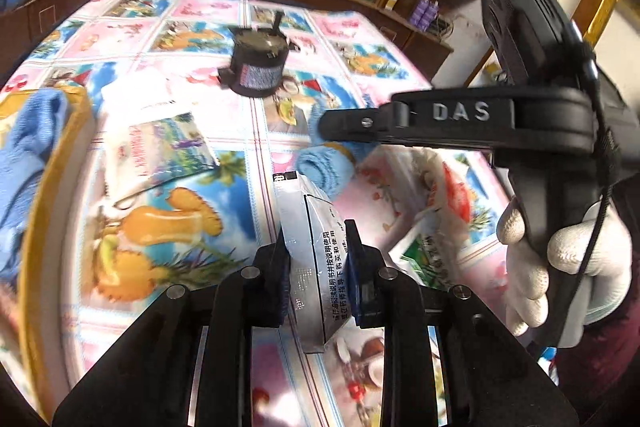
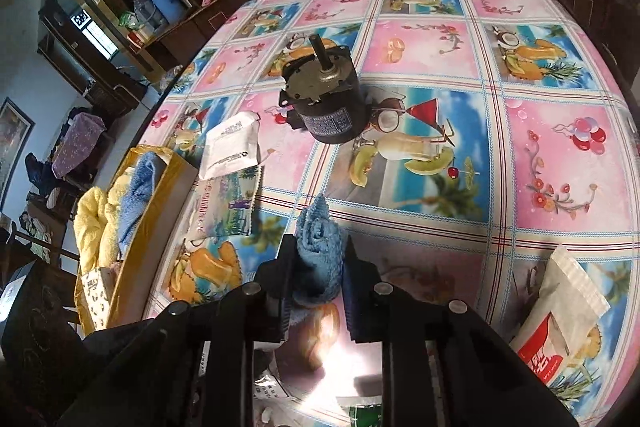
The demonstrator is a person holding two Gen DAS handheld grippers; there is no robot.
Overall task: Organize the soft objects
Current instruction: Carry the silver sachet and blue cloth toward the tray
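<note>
Holding firm for now, the left gripper has its jaws clamped on a silver packet, and the right gripper pinches a rolled blue towel just above the patterned tablecloth. The yellow box, with towels already in it, sits at the table's left edge. Risk noted: the packet is gripped by a narrow edge and could pivot or slip free. The towel roll may unwind in transit. Both hands work close together, so a collision is possible, and the motor stands near the path.

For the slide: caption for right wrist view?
Right gripper shut on rolled blue towel above fruit-print tablecloth, motor beyond.
</note>
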